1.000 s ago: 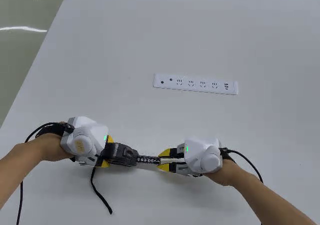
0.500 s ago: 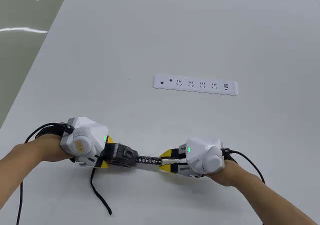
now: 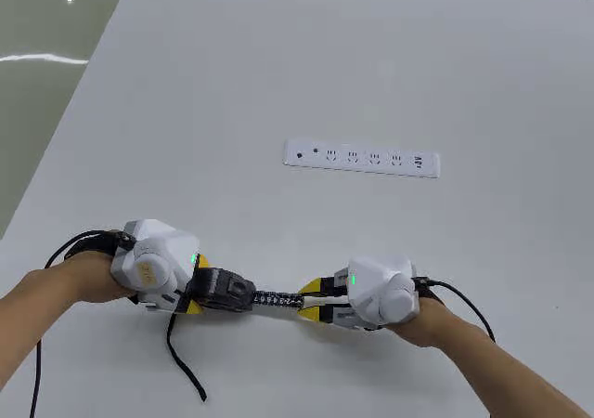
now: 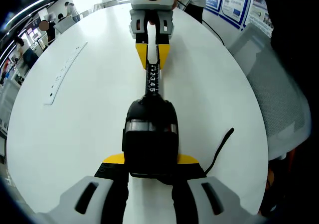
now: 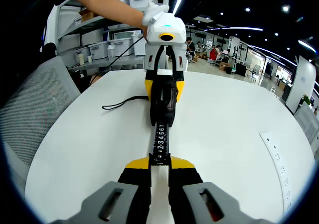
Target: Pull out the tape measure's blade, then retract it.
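Tape measure [image 3: 223, 290] sits lower left of centre in the head view, a short blade [image 3: 277, 299] out toward the right; left gripper view: left gripper [image 4: 151, 159] pinches its case at bottom centre; right gripper view: right gripper [image 5: 160, 163] pinches the blade tip, lower centre.

Tape case [image 4: 151, 139] black, grey band across it, poss. a label. Blade [image 5: 160, 142] black w/ white digits. L claw [image 4: 151, 160] & R claw [image 5: 159, 163]: white bodies, black jaws, yellow tips, green light each. Strap [image 4: 223, 143] black. Surface [image 3: 371, 65] plain white. Strip [image 3: 362, 158] white w/ dark sockets. Floor [image 3: 46, 28] pale grey-green.
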`<control>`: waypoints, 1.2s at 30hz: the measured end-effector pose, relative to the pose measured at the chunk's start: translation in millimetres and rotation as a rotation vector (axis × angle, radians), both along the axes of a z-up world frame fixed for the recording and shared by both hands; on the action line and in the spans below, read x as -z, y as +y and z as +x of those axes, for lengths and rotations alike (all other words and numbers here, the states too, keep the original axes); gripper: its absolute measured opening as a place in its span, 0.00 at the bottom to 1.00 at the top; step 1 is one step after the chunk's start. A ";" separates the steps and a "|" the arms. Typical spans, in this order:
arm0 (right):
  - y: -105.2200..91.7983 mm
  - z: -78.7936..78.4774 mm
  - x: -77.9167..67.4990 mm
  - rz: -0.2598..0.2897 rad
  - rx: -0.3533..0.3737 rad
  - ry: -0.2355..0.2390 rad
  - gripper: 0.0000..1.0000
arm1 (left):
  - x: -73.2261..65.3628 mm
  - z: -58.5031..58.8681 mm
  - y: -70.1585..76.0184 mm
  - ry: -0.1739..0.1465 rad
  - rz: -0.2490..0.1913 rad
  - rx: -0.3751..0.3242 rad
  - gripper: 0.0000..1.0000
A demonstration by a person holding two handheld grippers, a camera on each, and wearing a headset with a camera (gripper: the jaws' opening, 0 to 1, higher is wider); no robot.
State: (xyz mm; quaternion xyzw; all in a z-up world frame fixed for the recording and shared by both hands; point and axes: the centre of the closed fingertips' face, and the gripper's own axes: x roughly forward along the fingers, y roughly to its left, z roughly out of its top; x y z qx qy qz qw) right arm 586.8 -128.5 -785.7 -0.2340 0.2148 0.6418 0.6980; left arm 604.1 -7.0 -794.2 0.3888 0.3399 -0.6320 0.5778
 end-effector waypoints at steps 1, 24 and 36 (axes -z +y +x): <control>-0.2 0.0 -0.2 0.000 0.000 -0.001 0.10 | 0.0 -0.1 0.1 0.000 -0.001 -0.001 0.29; -7.9 -0.8 0.6 -0.006 -0.005 -0.012 0.10 | 0.2 -0.4 -0.7 0.003 0.002 -0.004 0.29; -12.6 -0.7 -0.4 -0.005 -0.004 -0.010 0.10 | 0.1 -0.4 -1.1 0.005 0.004 -0.004 0.29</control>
